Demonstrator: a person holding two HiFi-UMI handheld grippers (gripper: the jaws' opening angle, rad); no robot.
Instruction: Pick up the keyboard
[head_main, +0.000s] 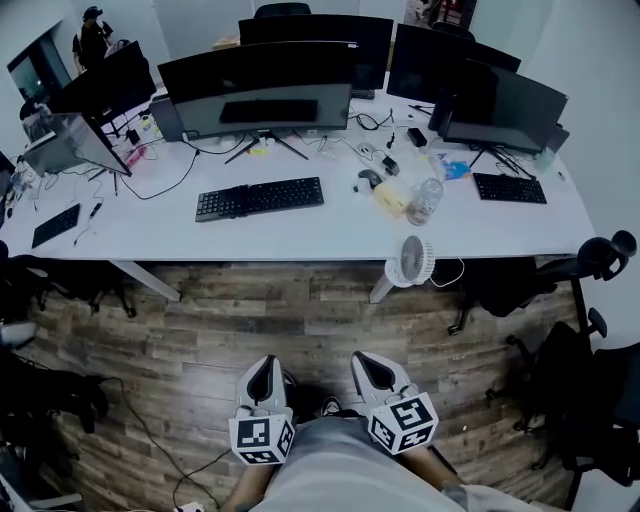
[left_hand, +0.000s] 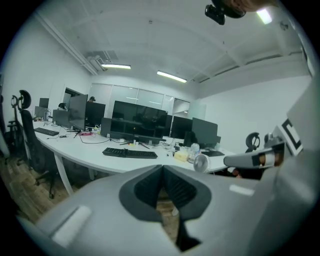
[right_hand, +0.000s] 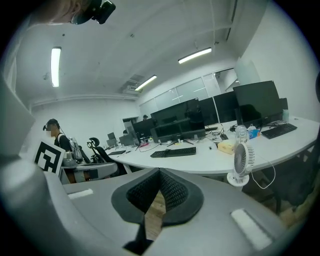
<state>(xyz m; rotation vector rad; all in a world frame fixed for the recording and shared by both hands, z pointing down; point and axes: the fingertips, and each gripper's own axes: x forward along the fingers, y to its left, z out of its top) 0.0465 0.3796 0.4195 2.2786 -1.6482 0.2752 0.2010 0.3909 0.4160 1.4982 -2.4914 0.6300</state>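
Note:
The black keyboard (head_main: 260, 198) lies on the white desk (head_main: 300, 238), in front of a wide curved monitor (head_main: 262, 88). Both grippers hang over the wooden floor, well short of the desk's near edge and apart from the keyboard. My left gripper (head_main: 262, 364) is shut with nothing in it, and my right gripper (head_main: 369, 361) beside it is shut and empty too. In the left gripper view the keyboard (left_hand: 130, 153) shows far beyond the closed gripper (left_hand: 162, 170). The right gripper view has the keyboard (right_hand: 173, 152) past its closed gripper (right_hand: 159, 173).
A small white fan (head_main: 411, 262) is clamped at the desk's front edge, right of the keyboard. A clear bottle (head_main: 425, 200) and clutter sit behind it. Two other keyboards (head_main: 509, 187) (head_main: 55, 225) lie at the desk's ends. Office chairs (head_main: 590, 330) stand right; a person (head_main: 93, 38) stands far back.

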